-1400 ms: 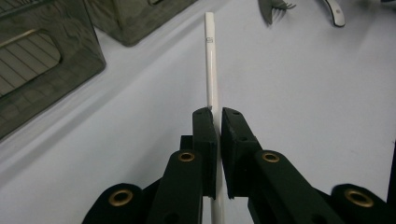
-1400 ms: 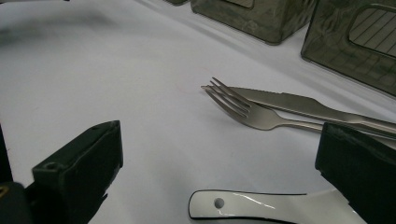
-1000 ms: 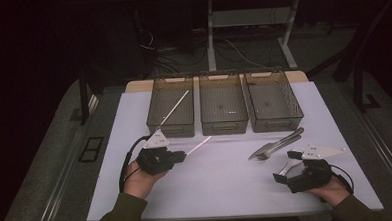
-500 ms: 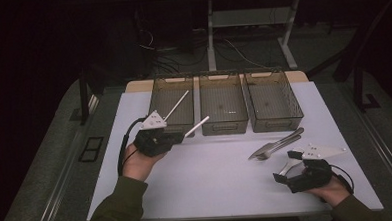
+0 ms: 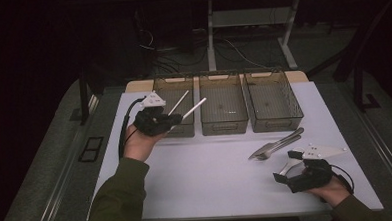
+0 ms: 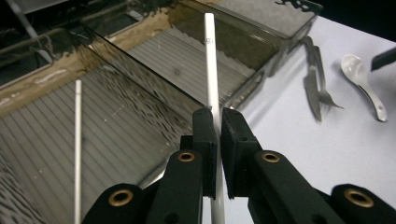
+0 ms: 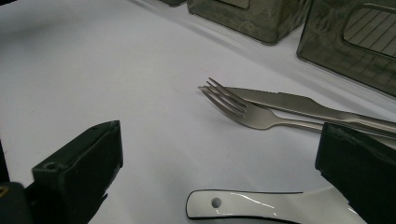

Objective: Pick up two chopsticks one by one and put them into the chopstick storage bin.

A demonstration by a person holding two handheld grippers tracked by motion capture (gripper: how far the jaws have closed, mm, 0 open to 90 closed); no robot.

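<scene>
Jaws first: your left gripper (image 5: 177, 119) is clamped tight on a white chopstick (image 5: 194, 109), which sticks out past the pads and slants over the near end of the left bin (image 5: 175, 85); your right gripper (image 7: 219, 172) stands wide apart, holding nothing, low over the table (image 5: 207, 175).

From the high view, the white table carries three smoky see-through bins in a row at its far edge: the left one, the middle bin (image 5: 223, 119) and the right bin (image 5: 284, 121). Your left hand (image 5: 138, 143) is raised just in front of the left bin. A second white chopstick (image 6: 77, 140) already lies inside that bin.

Near your right gripper, a steel knife (image 7: 289, 103) and fork (image 7: 243, 111) lie side by side, touching. A white spoon (image 7: 261, 206) lies on the table between that gripper's spread jaws, handle end toward the left jaw.
</scene>
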